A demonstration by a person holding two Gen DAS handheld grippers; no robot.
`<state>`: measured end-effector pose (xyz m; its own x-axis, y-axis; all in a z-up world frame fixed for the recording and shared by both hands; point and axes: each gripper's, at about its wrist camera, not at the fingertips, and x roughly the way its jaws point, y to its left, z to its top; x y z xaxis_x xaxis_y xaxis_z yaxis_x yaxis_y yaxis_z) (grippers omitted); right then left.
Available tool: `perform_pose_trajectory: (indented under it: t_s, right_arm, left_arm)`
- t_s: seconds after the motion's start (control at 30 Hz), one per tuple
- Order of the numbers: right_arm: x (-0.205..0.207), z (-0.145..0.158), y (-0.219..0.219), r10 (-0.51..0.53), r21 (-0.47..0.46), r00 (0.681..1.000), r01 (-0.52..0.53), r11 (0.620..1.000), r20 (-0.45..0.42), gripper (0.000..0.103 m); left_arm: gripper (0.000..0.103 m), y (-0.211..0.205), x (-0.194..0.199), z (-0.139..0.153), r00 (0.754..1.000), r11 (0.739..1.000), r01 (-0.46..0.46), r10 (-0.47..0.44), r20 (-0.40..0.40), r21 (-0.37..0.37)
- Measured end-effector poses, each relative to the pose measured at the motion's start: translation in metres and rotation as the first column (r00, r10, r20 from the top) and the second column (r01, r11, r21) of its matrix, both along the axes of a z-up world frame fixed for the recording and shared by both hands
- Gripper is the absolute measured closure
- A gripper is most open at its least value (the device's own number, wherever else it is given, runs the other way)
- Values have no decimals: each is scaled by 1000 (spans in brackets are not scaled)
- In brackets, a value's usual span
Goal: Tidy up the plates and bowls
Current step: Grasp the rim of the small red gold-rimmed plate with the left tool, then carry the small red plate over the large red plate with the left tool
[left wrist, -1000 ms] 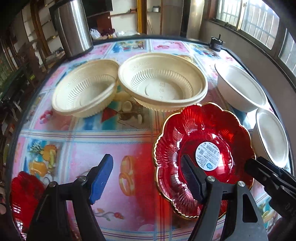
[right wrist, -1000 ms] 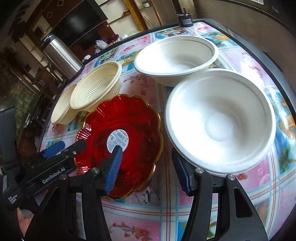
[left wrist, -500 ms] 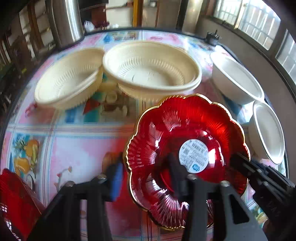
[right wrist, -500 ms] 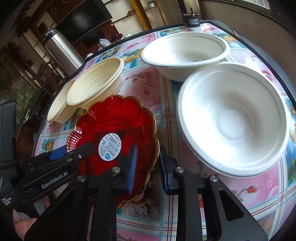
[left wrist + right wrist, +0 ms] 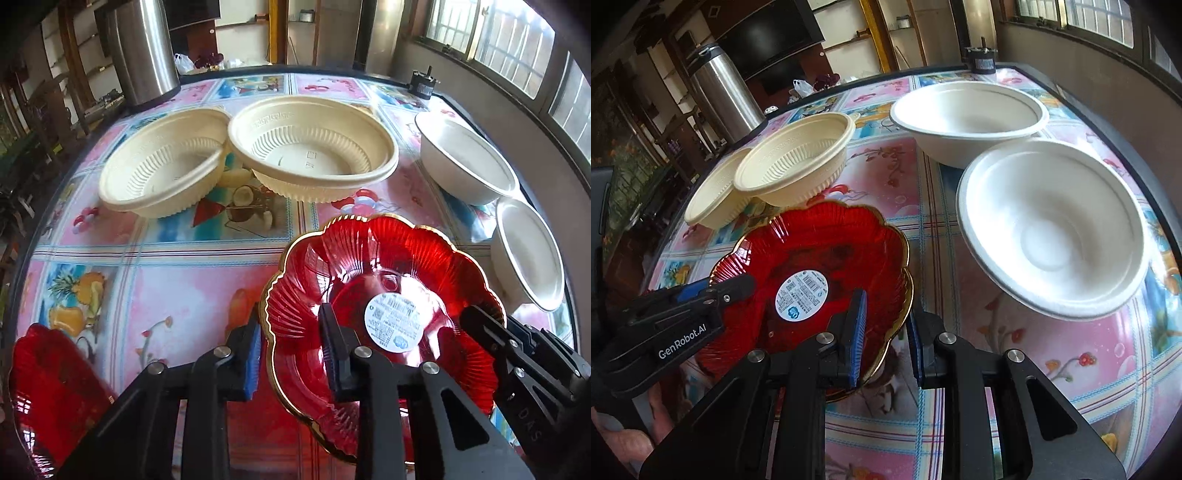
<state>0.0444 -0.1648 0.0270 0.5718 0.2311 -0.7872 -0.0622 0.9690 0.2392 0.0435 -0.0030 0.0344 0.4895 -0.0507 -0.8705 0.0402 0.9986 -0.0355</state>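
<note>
Both wrist views look down close, sharing red plate (image 5: pixel 380 280)

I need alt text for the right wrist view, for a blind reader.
Both grippers clamp opposite edges of a red scalloped plate: right gripper near, left gripper far. Two white bowls sit right, two cream bowls behind.

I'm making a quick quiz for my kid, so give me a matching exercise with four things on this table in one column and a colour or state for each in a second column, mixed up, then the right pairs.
Things
1. plate with the round label
2. ribbed bowls
3. smooth bowls
4. tall canister

Colour or state
A. plain white, standing side by side
B. shiny metal, at the far edge of the table
C. red with a gold rim, gripped on both sides
D. cream, one rim overlapping the other

Pairs: 1-C, 2-D, 3-A, 4-B
</note>
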Motion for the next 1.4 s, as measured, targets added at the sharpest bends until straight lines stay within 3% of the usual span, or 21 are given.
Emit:
perform_pose_trajectory:
  t_s: [0.4, 0.8, 1.07, 1.4]
  right_arm:
    - [-29, 37, 24, 47, -33, 995, -44, 998, 87, 82]
    - [-65, 65, 110, 228, -46, 960, -224, 974, 159, 82]
    - [-82, 55, 181, 367, -72, 921, -360, 930, 133, 82]
    - [-80, 29, 234, 455, -159, 890, -443, 882, 42, 82]
  left_arm:
    - [75, 31, -39, 33, 997, 999, -31, 32, 64, -27]
    - [75, 112, -98, 67, 974, 986, -169, 167, 156, 0]
    - [75, 175, -130, 50, 952, 959, -284, 281, 124, 3]
    - [75, 204, -135, 18, 936, 938, -346, 346, 64, 2]
